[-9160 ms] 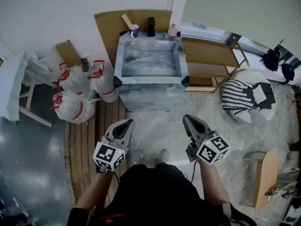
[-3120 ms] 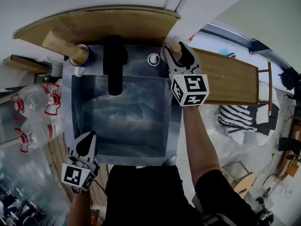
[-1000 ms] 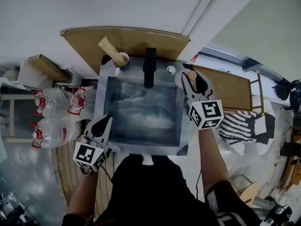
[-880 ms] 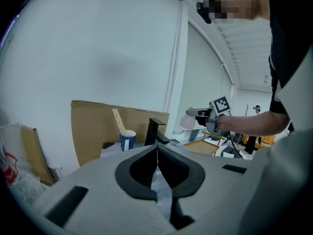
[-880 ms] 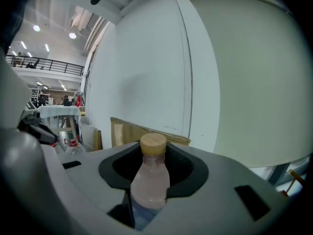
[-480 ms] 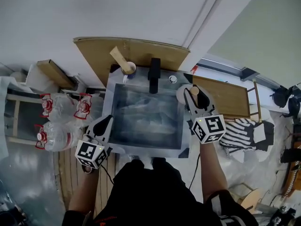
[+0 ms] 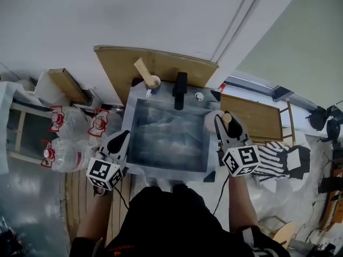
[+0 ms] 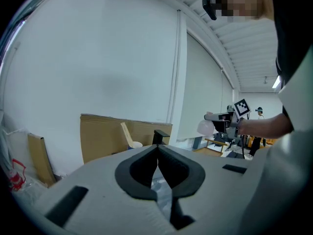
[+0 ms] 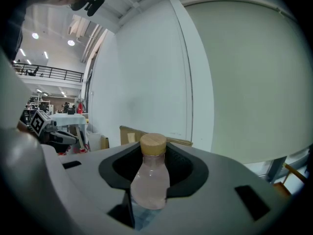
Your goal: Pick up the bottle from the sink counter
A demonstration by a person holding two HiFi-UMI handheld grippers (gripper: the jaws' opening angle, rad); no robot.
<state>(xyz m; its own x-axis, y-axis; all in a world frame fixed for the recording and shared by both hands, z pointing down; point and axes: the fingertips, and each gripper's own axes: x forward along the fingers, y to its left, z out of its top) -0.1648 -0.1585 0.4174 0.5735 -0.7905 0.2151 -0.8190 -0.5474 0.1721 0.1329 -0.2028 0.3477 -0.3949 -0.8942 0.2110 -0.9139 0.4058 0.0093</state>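
A small clear bottle (image 9: 150,180) with a wooden cap is clamped upright between the jaws of my right gripper (image 9: 152,155). In the head view that right gripper (image 7: 221,118) hovers over the right rim of the steel sink (image 7: 134,165), and the pale bottle (image 7: 210,121) shows at its tip, off the counter. My left gripper (image 7: 126,134) hangs at the sink's near left corner. Its jaws meet at the tip in the left gripper view (image 8: 157,148), with nothing between them.
A black faucet (image 7: 180,90) and a cup (image 7: 153,83) holding a wooden stick stand at the sink's back edge. A cardboard sheet (image 7: 161,63) leans on the wall behind. A wooden rack (image 7: 252,119) stands to the right and water jugs (image 7: 64,154) lie to the left.
My right gripper has carried the bottle from the sink's back right corner toward me along the right rim, and higher. The left gripper has drifted slightly upward.
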